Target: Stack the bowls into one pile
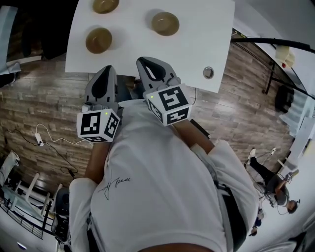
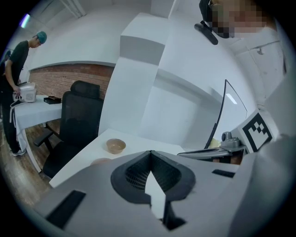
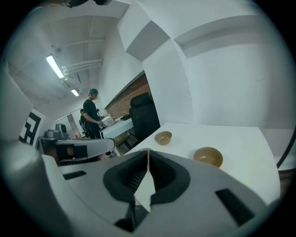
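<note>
Three brown bowls stand apart on the white table (image 1: 206,29): one at the far edge (image 1: 105,5), one on the left (image 1: 98,40), one to the right (image 1: 165,23). Both grippers hang short of the table's near edge, close to the person's chest. The left gripper (image 1: 106,69) is shut and holds nothing; its own view shows one bowl (image 2: 115,146) ahead and a second (image 2: 99,161) half hidden behind its jaws. The right gripper (image 1: 142,61) is likewise shut and empty, with two bowls (image 3: 163,137) (image 3: 208,156) ahead of it.
A round metal grommet (image 1: 208,73) sits in the table's near right corner. A black office chair (image 2: 78,120) stands at the table's left side. Farther off, a person (image 3: 92,113) stands by a side table. Wooden floor surrounds the table.
</note>
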The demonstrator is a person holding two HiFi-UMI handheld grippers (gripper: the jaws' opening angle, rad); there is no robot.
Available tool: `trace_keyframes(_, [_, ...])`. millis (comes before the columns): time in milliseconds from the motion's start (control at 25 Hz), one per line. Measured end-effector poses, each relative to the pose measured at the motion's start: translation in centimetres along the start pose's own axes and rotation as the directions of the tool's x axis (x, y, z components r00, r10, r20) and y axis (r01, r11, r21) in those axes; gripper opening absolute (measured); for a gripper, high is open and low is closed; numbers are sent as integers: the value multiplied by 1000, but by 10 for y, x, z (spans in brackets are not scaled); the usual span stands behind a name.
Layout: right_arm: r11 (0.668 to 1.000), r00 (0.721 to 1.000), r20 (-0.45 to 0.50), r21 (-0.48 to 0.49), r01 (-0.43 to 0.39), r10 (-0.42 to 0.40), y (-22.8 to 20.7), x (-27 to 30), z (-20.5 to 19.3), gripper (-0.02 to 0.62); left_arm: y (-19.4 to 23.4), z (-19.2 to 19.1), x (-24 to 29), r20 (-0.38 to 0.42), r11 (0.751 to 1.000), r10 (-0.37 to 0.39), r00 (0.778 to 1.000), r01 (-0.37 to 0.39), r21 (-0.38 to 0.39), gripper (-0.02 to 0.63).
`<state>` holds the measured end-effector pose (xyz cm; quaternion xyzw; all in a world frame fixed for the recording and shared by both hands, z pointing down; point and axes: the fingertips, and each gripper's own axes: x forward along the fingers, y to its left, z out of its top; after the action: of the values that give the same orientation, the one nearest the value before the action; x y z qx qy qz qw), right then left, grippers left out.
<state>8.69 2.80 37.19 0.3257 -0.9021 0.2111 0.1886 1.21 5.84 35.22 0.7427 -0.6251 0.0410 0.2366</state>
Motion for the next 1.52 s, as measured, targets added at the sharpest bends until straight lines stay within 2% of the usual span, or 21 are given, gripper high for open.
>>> trace_keyframes(440, [991,993,-23,50,121,-120,-37,20,16,11,11,24,44,-17,993,-115,993,116,20,3])
trace_keyframes(760, [959,969,-53,139,246,-240,-79,32,19,11,21,39,71,-55,980,-197,979,199,31,3])
trace_keyframes(1120, [884,924,-77,270,382,-376,-131,28,12,14,27,50,88,-92,956,-286,954,291,39,3])
trace_keyframes(1280, [845,903,-94,324,425,-419,-149,28,4,58,27,57,96,-95,942,-327,940,333,48,3])
trace_keyframes(1520, [759,882,-166,456,465,-440,-170,37,-34,65,33,64,100,-104,923,-372,922,379,60,3])
